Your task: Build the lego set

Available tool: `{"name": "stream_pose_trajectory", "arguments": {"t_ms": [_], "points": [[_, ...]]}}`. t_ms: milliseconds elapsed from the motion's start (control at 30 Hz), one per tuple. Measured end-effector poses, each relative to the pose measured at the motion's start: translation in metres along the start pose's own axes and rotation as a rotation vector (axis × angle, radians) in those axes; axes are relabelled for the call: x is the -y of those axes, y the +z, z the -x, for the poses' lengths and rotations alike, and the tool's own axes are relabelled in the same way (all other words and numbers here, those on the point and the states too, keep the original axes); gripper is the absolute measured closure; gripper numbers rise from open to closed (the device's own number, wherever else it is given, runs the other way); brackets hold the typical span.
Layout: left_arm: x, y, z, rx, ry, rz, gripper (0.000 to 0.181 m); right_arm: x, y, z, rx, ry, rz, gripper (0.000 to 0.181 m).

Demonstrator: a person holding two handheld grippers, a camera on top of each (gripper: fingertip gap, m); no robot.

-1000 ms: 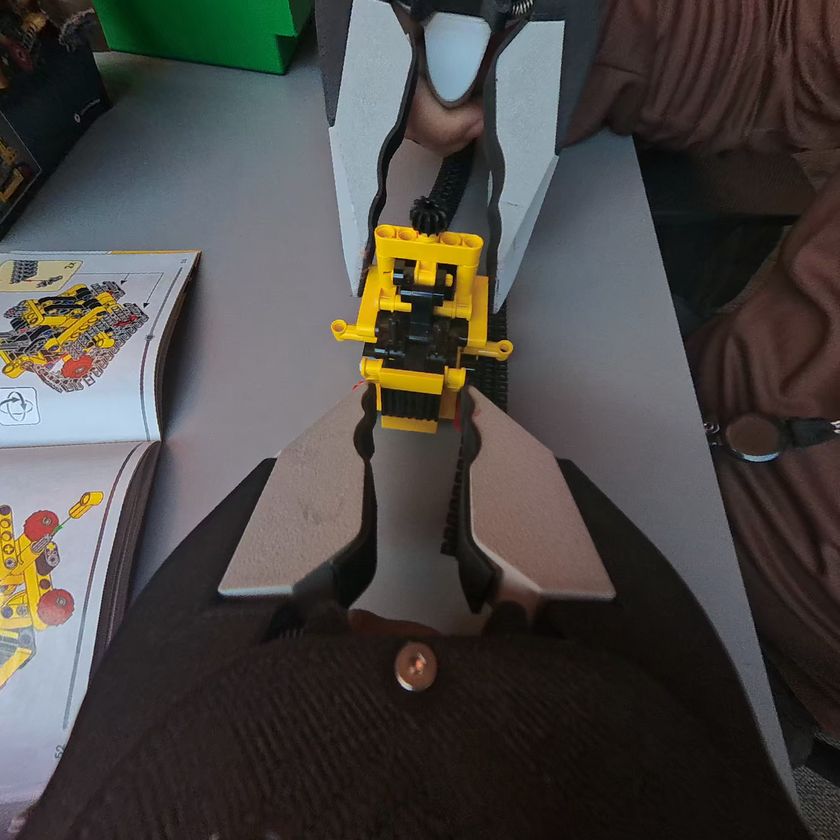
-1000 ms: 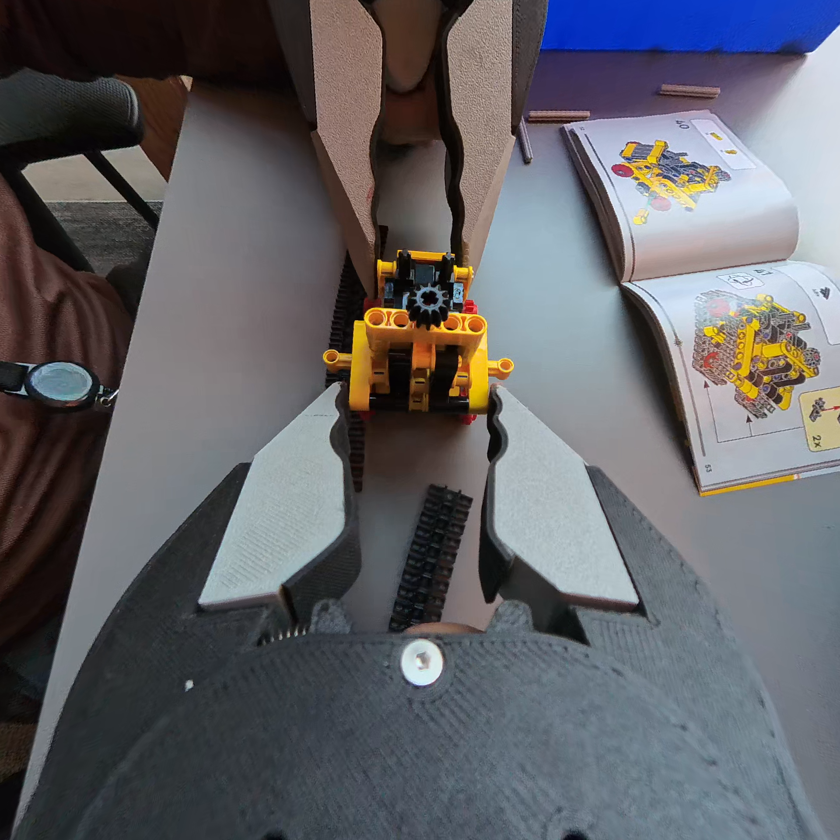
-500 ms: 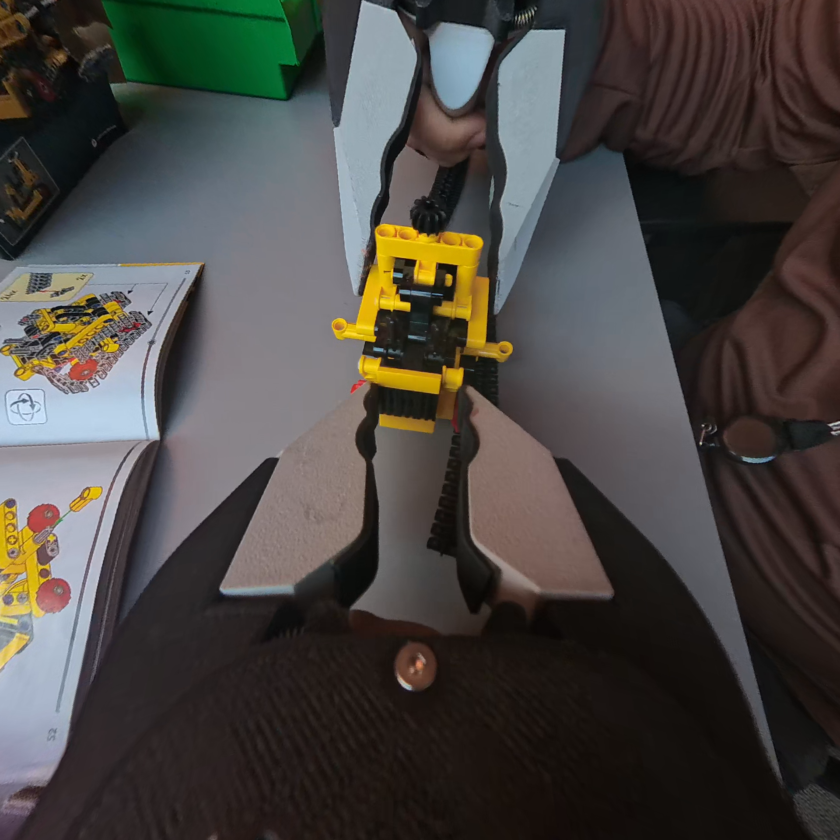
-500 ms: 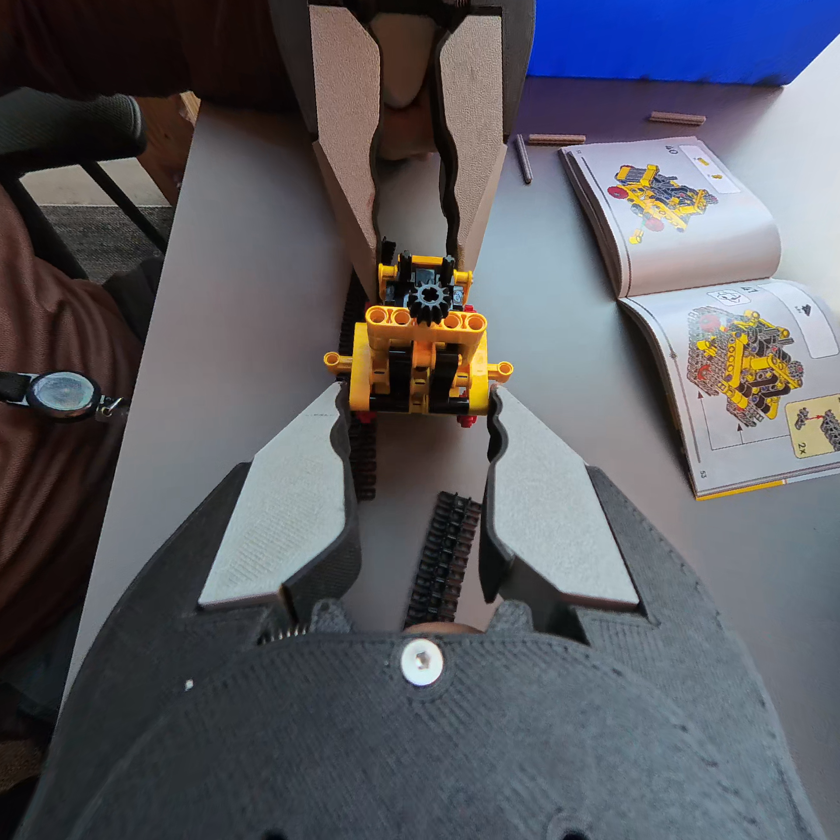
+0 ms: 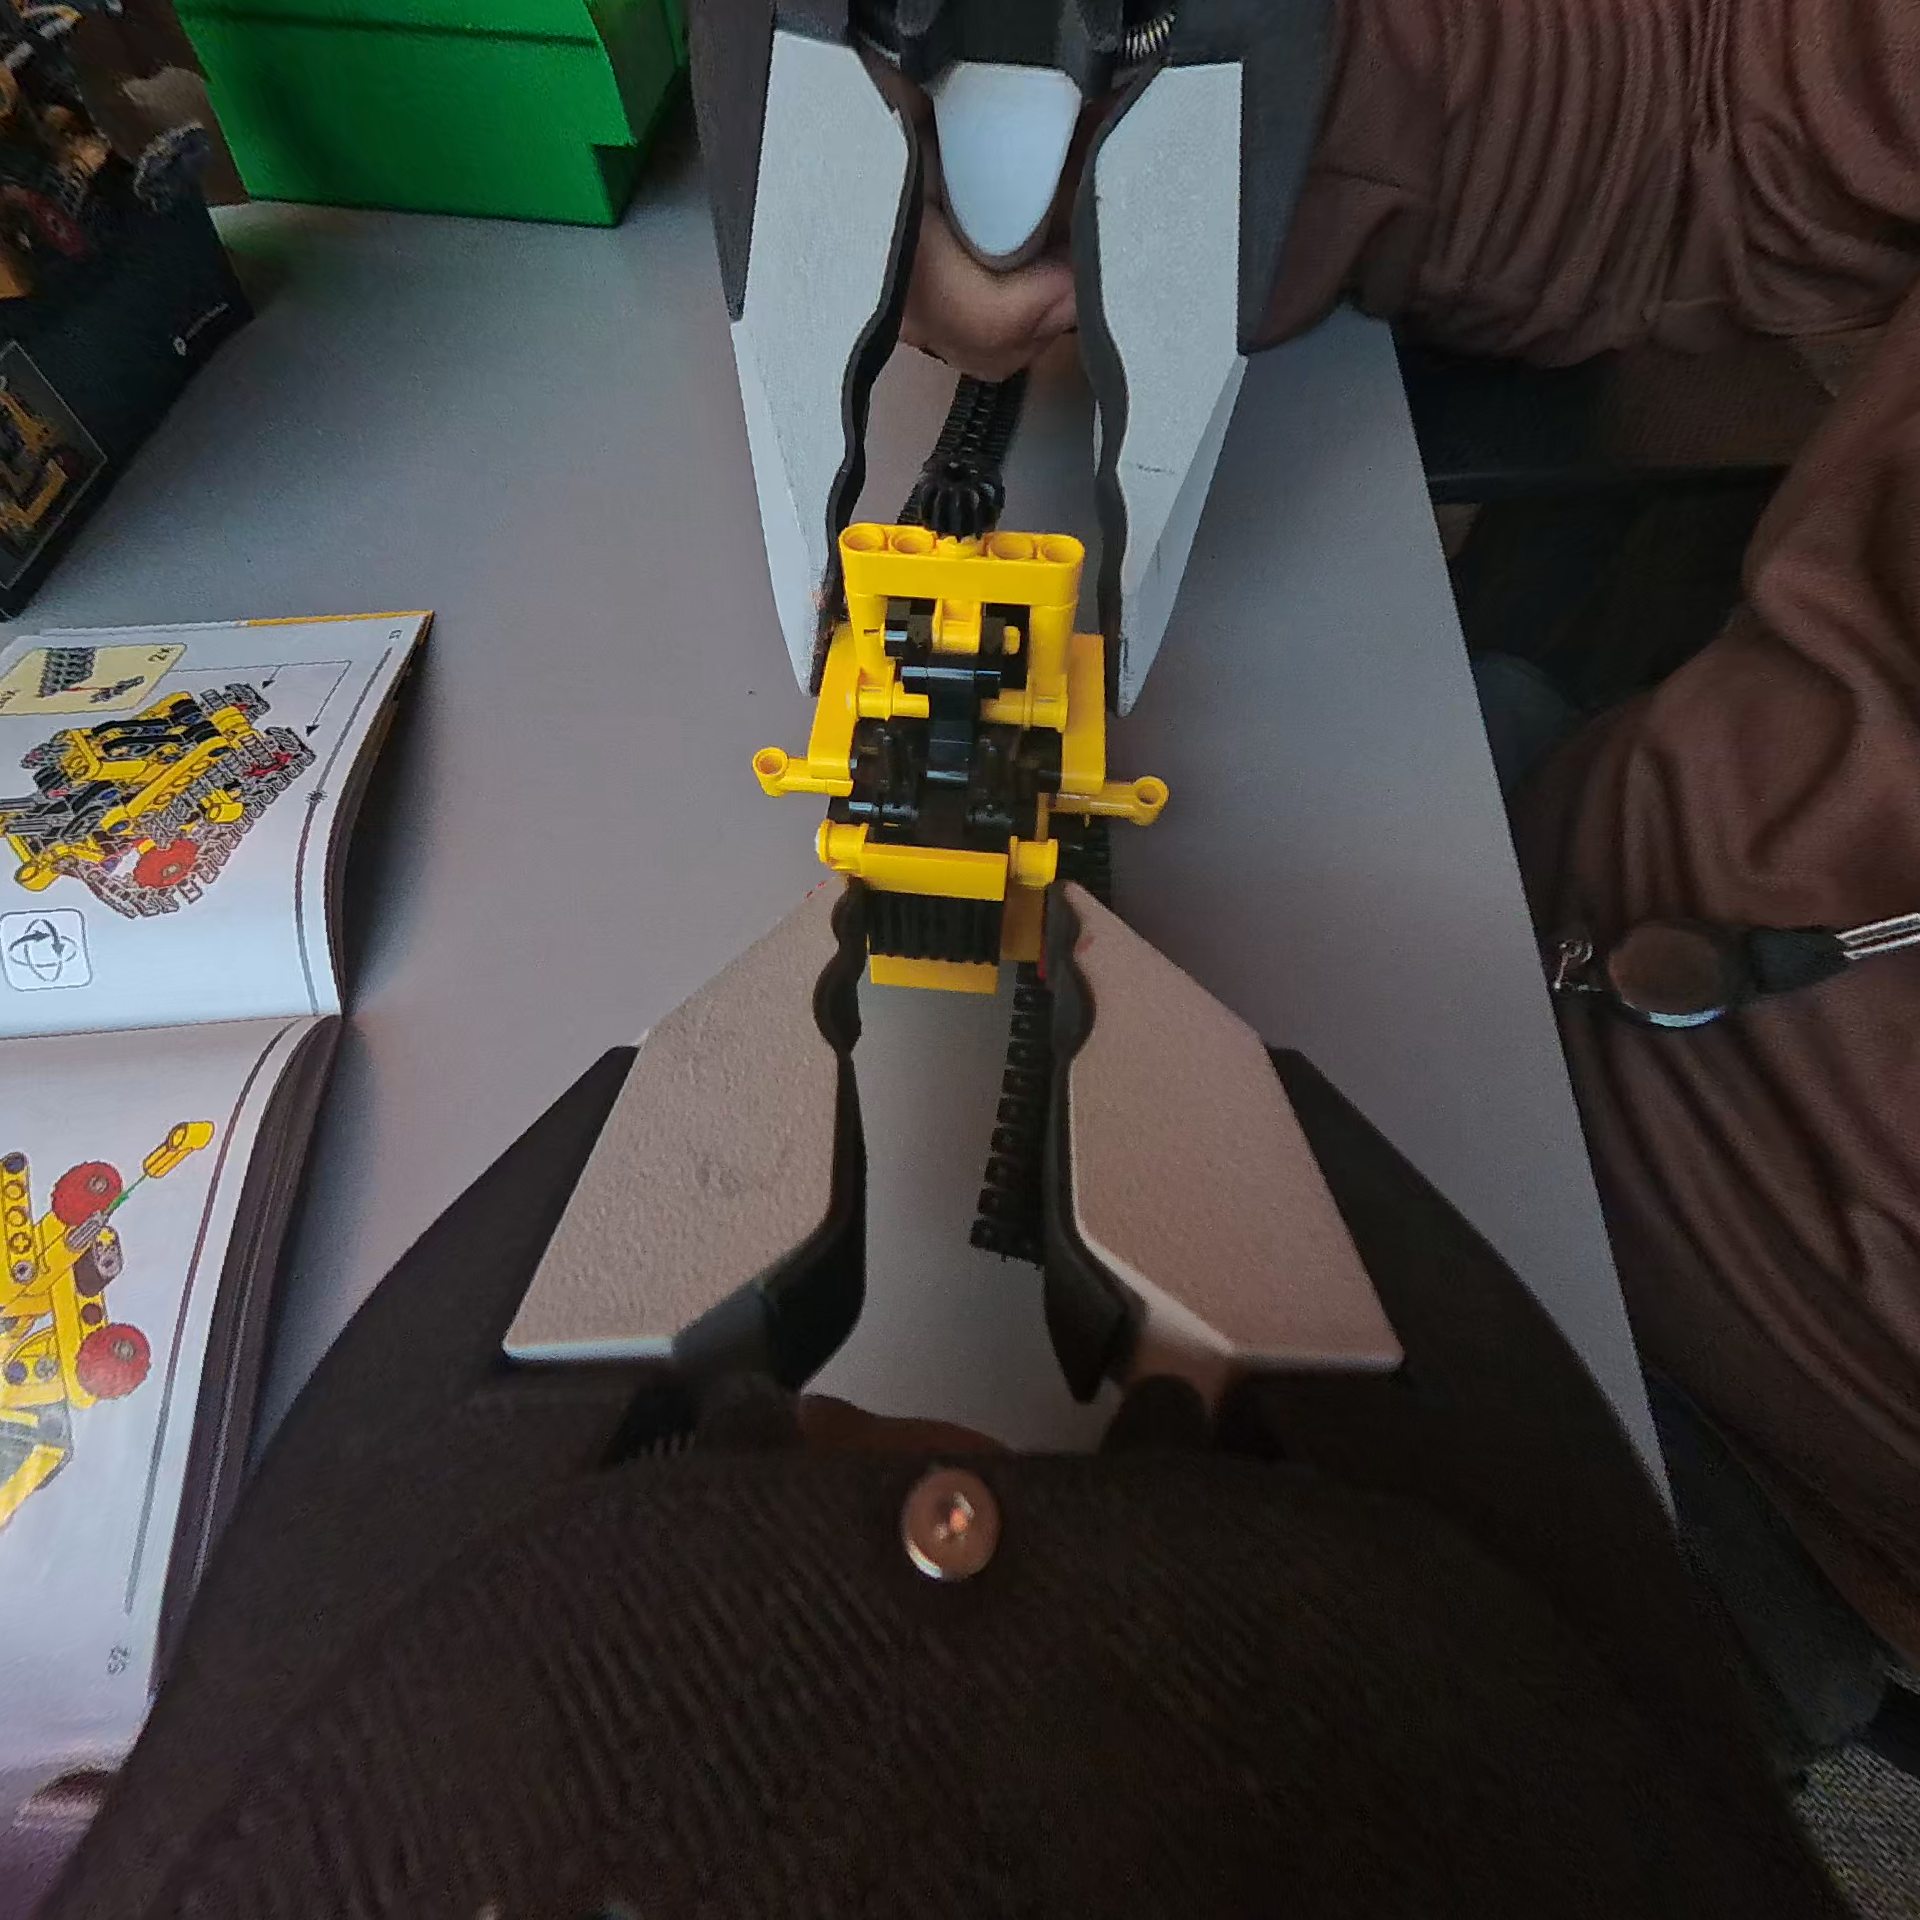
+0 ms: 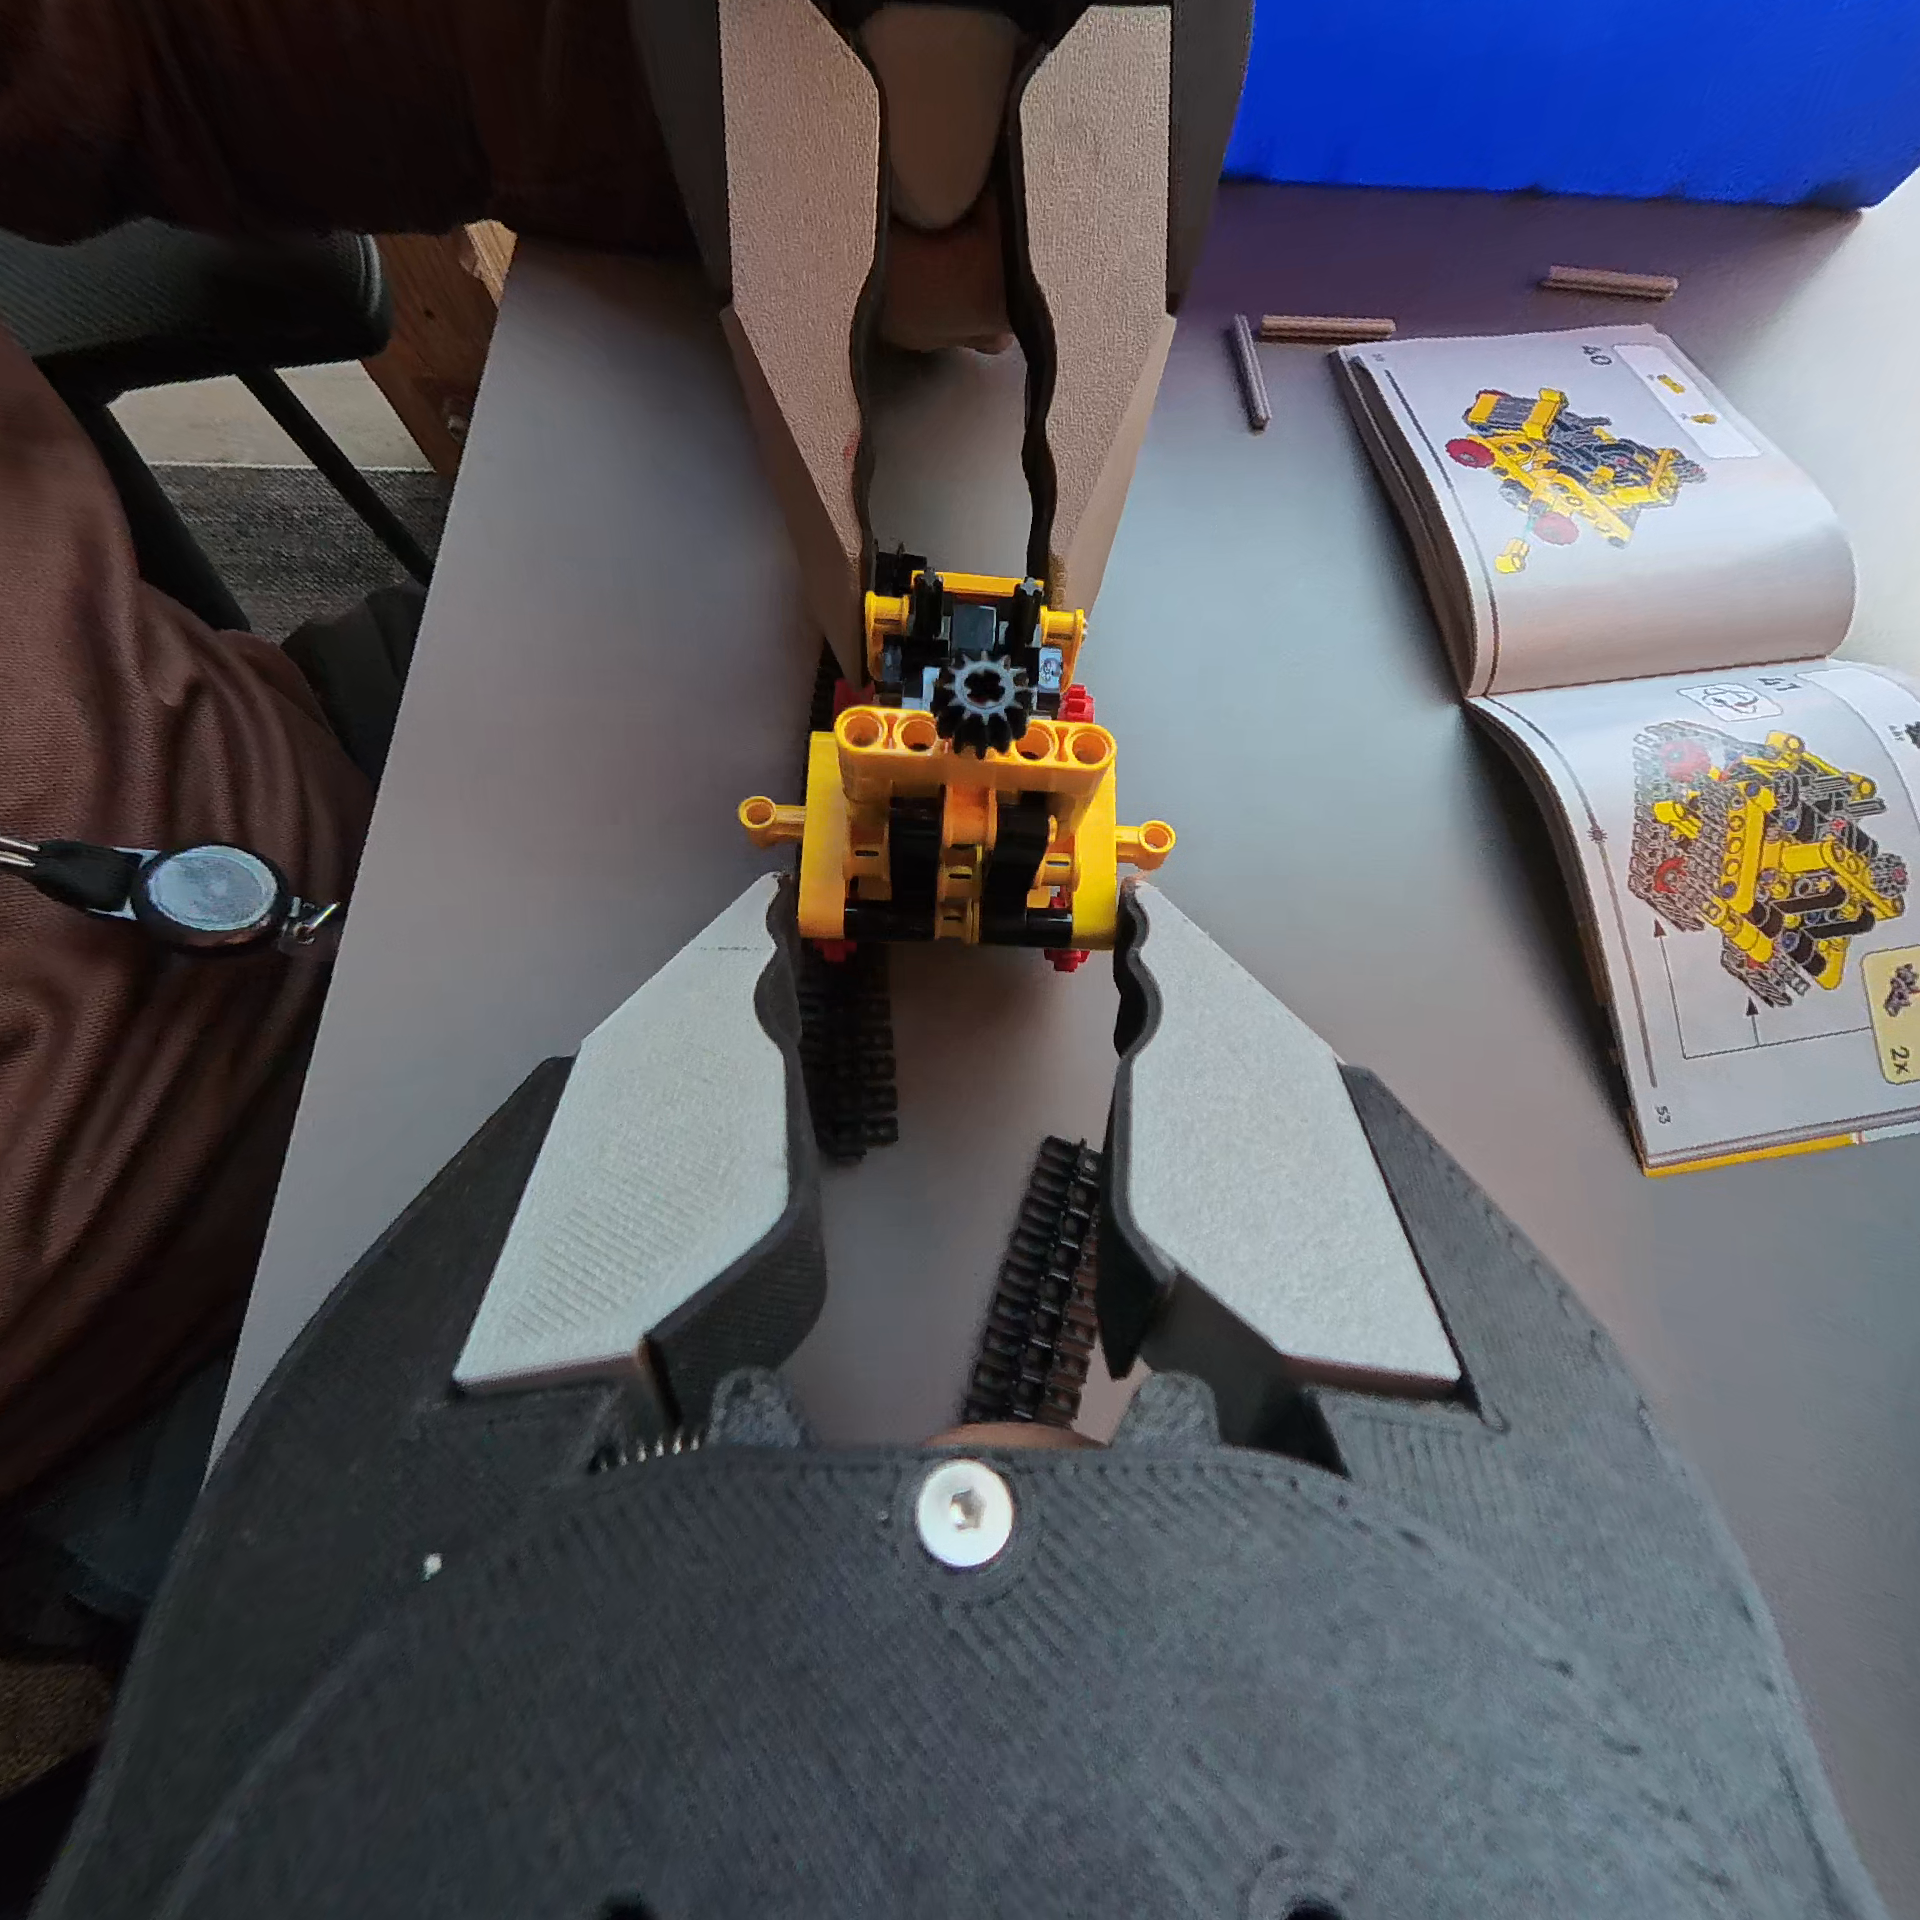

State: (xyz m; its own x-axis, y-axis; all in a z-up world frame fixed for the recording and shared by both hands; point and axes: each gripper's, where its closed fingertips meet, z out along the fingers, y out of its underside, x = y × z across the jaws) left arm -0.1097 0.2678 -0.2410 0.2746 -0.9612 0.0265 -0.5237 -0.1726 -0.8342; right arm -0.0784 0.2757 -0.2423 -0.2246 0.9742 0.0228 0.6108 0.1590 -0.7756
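Note:
A yellow and black lego vehicle with a black gear on top is held between both grippers over the grey table. My left gripper is shut on its black-ribbed end. My right gripper is shut on the sides of its yellow frame. Each gripper shows at the far end of the other's view: the right one and the left one. One black track strip runs under the model. A second strip lies loose between my right fingers.
An open instruction booklet lies beside the model, also in the right wrist view. A green box, a dark set box, a blue box and small brown sticks lie farther off. A person's brown sleeve lines the table's edge. The tips of one gripper are about 4 cm away from the tips of the other.
Both grippers and the model they hold have shifted slightly together over the table. More of the black track strip shows beside my left gripper's right finger. Neither grip has changed.

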Motion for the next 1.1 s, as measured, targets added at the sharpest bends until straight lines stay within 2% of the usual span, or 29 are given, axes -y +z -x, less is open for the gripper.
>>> {"name": "stream_pose_trajectory", "arguments": {"t_ms": [1100], "points": [[-0.012,-0.005,0.001,0.030,0.031,0.060,0.146,0.003,0.012,0.002,0.006,-0.007,0.000,0.123]]}}
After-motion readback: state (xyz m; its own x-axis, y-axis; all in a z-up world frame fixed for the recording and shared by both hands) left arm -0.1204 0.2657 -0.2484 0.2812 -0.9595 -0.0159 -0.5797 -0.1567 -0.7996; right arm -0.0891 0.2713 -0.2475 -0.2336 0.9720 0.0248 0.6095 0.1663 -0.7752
